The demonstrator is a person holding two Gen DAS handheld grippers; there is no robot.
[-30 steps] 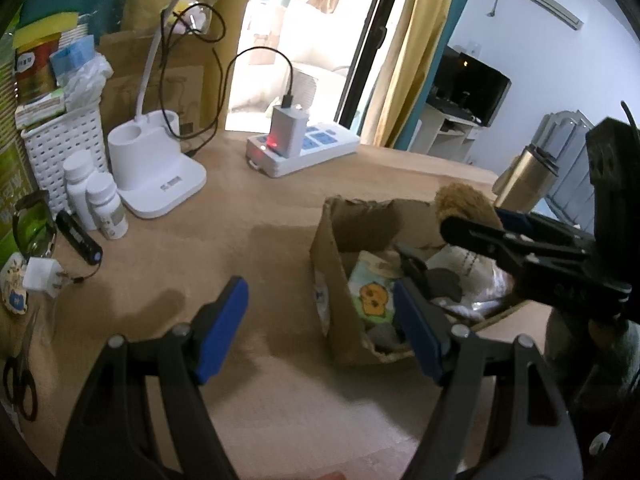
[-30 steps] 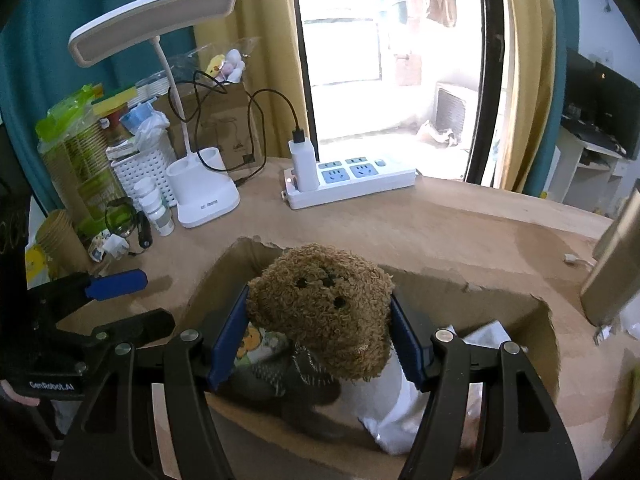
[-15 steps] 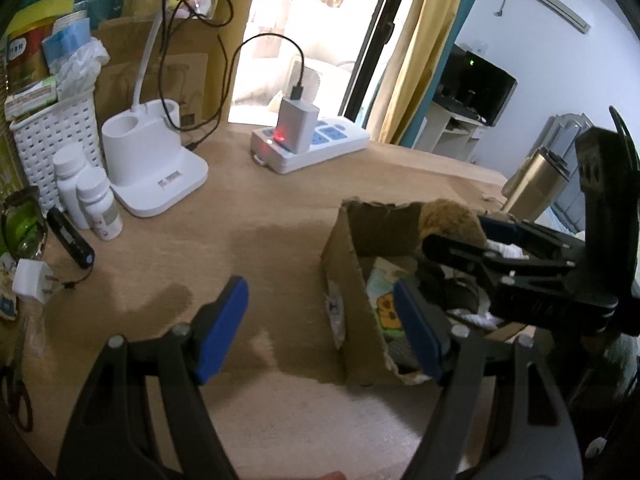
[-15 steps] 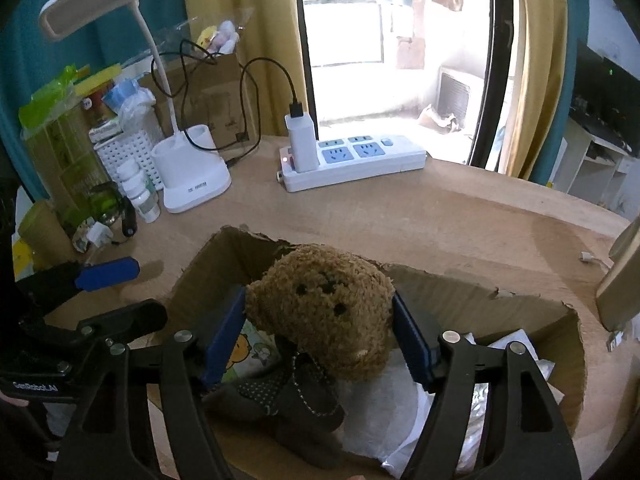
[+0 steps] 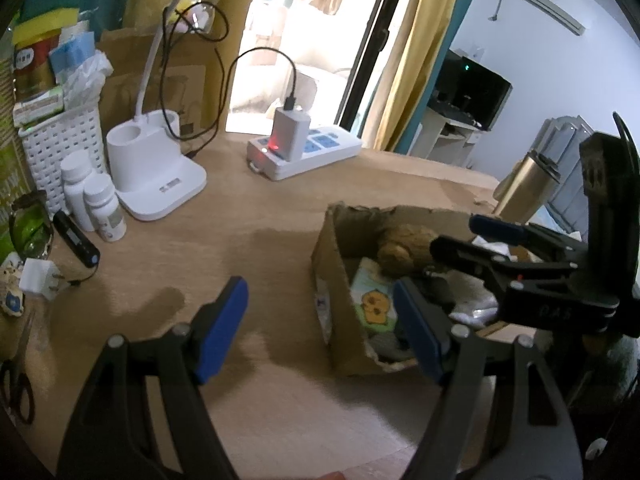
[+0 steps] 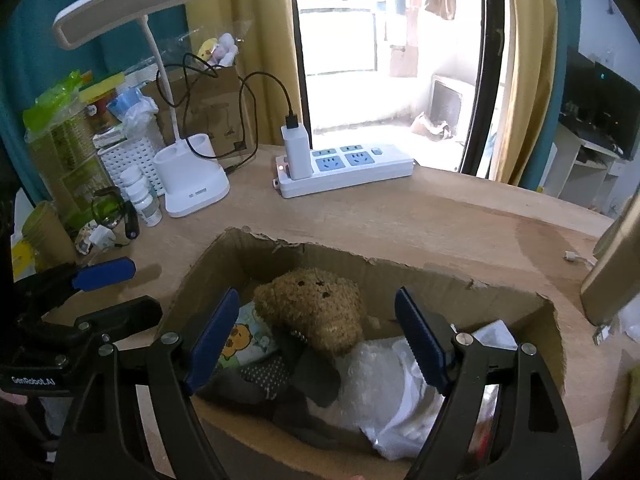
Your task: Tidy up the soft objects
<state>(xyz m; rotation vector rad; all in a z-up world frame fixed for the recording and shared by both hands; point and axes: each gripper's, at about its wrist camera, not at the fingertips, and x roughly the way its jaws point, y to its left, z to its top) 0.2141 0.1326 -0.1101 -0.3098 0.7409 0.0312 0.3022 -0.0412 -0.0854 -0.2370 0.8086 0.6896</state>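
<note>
A brown teddy bear (image 6: 316, 308) lies inside the open cardboard box (image 6: 264, 248), on top of a cartoon-print cloth (image 6: 244, 340), dark clothing and white plastic bags (image 6: 396, 392). My right gripper (image 6: 316, 340) is open above the box, its blue pads apart on either side of the bear and not touching it. In the left wrist view the bear (image 5: 404, 248) and box (image 5: 332, 264) show at right, with the right gripper (image 5: 472, 236) over them. My left gripper (image 5: 320, 320) is open and empty over the table, left of the box.
A white power strip (image 6: 344, 168) with charger, a white lamp base (image 6: 192, 184), pill bottles (image 5: 96, 204), a white basket (image 5: 60, 148) and small clutter stand along the back left. A metal flask (image 5: 524, 184) stands right of the box. Scissors (image 5: 16, 380) lie at the left edge.
My right gripper lowered the bear into the box and opened, letting it go. The bear now rests on the cloths. My left gripper stayed open and shifted slightly.
</note>
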